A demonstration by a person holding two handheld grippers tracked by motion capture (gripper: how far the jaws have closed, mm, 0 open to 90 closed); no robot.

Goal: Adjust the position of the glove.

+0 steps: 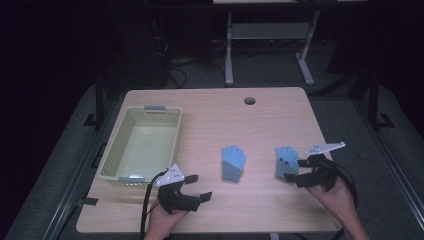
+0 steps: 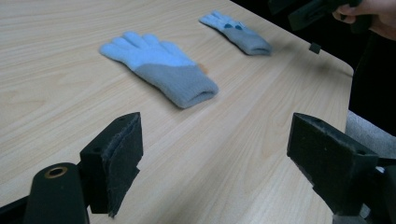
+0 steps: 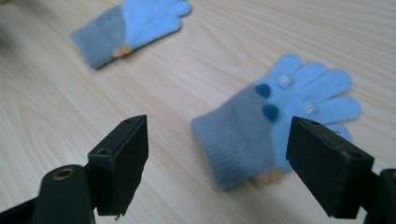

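- A pale wooden worktop (image 1: 210,120) fills the middle of the high view, with dark floor and metal frame legs beyond it at the top of the frame.
- A pale yellow-green slotted basket (image 1: 116,150) sits at the left of the worktop, with a grey clip on its far rim and another on its near rim.
- A small round hole (image 1: 249,101) lies in the worktop near its far edge, right of centre.
- Two knitted gloves lie flat in the lower middle of the high view, well apart from each other and from the basket.
- The left glove (image 1: 233,163) is light blue at the fingers with a grey-blue cuff; in the left gripper view it (image 2: 159,67) lies in the upper centre, bare wood between it and the jaws.
- The right glove (image 1: 286,161) has the same colours, plus dark blue dots and pale patches that show in the right gripper view, where it (image 3: 275,119) lies centre right, partly behind the right-hand jaw.
- The left claw (image 1: 196,187) is at lower left of centre, released, its jaws wide apart and holding nothing.
- The right claw (image 1: 296,171) is at lower right, just beside the right glove's cuff; it is released too, jaws wide apart, gripping nothing.
- Nothing lies between either claw and the gloves.
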